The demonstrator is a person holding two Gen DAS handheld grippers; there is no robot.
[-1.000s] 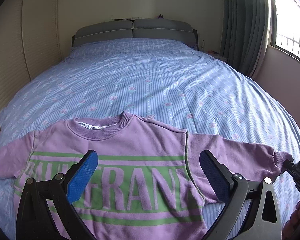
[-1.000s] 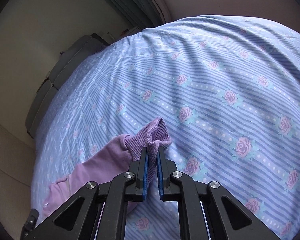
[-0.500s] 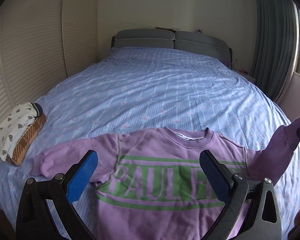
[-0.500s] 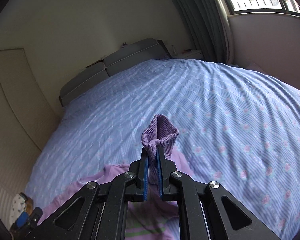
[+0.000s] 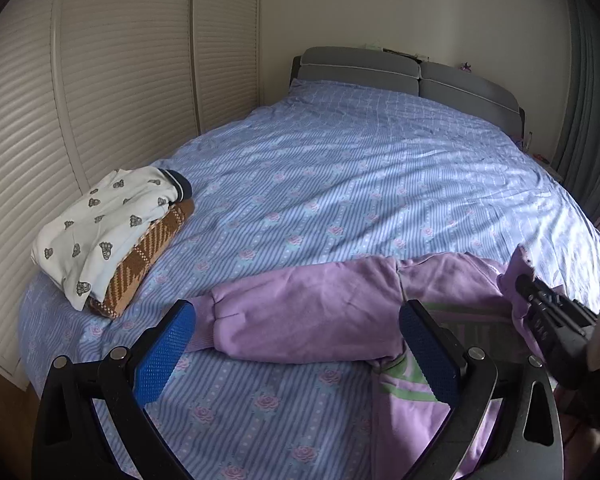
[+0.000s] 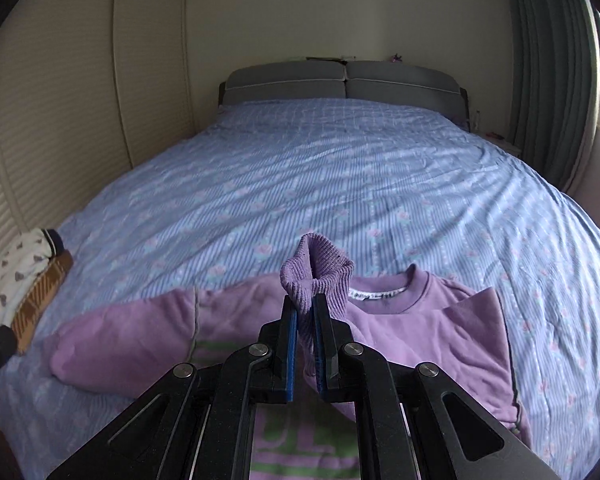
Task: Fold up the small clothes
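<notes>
A purple sweatshirt [image 6: 420,320] with green lettering lies face up on the bed, collar toward the headboard. My right gripper [image 6: 305,304] is shut on the ribbed cuff [image 6: 316,276] of its right sleeve. It holds the cuff above the chest, so the sleeve is drawn across the body. In the left wrist view that gripper [image 5: 548,316] enters from the right with the cuff [image 5: 516,276] in it. My left gripper [image 5: 296,344] is open, its blue pads [image 5: 164,354] spread wide above the other sleeve [image 5: 308,312], which lies flat and stretched out to the left.
A stack of folded clothes [image 5: 112,232], white print over brown plaid, sits at the bed's left edge. The blue floral bedspread [image 5: 340,184] runs back to a grey headboard [image 5: 400,76]. Louvred wardrobe doors [image 5: 100,80] stand on the left, and a curtain [image 6: 548,80] hangs on the right.
My right gripper lifted the cuff off the bed and carried it left over the chest. My left gripper moved left from the lettering to the other sleeve, and the folded stack came into view.
</notes>
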